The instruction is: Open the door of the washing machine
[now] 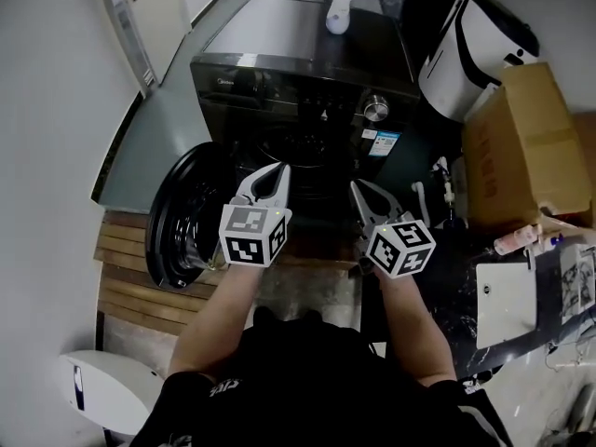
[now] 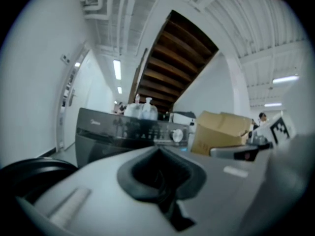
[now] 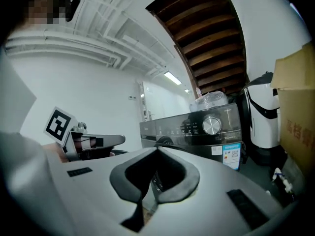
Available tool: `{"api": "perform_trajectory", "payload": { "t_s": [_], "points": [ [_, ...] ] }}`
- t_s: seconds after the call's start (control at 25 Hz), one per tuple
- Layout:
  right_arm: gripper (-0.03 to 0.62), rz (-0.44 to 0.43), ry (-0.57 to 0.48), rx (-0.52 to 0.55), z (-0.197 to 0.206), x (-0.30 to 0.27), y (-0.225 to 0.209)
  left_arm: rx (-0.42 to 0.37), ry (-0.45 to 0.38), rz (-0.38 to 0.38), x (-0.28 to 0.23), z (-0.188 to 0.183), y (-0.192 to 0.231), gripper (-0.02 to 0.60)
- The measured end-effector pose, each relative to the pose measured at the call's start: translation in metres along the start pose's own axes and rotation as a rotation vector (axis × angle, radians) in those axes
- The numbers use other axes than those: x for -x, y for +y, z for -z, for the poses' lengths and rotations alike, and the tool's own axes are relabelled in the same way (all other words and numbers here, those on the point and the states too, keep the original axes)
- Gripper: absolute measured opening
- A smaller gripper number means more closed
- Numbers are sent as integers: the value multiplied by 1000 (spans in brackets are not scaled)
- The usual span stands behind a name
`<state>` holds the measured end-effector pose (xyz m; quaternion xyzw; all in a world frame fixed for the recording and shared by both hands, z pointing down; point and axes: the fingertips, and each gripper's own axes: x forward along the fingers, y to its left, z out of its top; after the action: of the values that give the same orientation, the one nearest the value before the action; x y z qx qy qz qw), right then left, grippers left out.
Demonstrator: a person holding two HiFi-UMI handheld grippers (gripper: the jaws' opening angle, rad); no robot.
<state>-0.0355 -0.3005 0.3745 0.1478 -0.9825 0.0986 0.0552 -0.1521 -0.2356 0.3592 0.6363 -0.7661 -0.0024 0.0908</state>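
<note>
The black front-loading washing machine [image 1: 307, 91] stands ahead of me, and its round door [image 1: 191, 217] hangs swung wide open to the left, leaving the dark drum mouth [image 1: 303, 152] exposed. My left gripper [image 1: 279, 168] is shut and empty, hovering in front of the drum mouth just right of the door. My right gripper [image 1: 358, 186] is shut and empty beside it, below the control panel. In the left gripper view the left gripper [image 2: 158, 149] points level at the machine's panel [image 2: 123, 132], with the door's rim [image 2: 29, 173] low at the left. The right gripper [image 3: 157, 150] faces the dial [image 3: 211, 125].
A white bottle [image 1: 338, 12] stands on the machine's top. A white appliance [image 1: 475, 49] and a cardboard box [image 1: 517, 147] crowd the right side, with a white board [image 1: 507, 304] nearer me. A wooden pallet [image 1: 130, 277] lies under the open door, against the left wall.
</note>
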Motion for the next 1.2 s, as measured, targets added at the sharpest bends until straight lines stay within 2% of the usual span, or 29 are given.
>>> {"api": "perform_trajectory", "payload": {
  "t_s": [0.16,0.28,0.48,0.6,0.68,1.2],
  "points": [
    [-8,-4,-19,92,-9,-9,12,15,-3,-2,-9,-3,19,7],
    [-8,15,-35,129,-19,-15,13,-11,-7,-4,-12,-8,33,6],
    [-8,141,-83,171,-39,-1,-18,-18,25,-29,-1,8,65,6],
    [-8,218,-93,154,-40,13,-41,-2,42,-60,5,18,85,6],
    [-8,240,-93,139,-37,18,-50,4,41,-79,5,18,95,6],
    [-8,238,-103,157,-35,14,-47,-14,24,-46,-13,7,78,6]
  ]
}}
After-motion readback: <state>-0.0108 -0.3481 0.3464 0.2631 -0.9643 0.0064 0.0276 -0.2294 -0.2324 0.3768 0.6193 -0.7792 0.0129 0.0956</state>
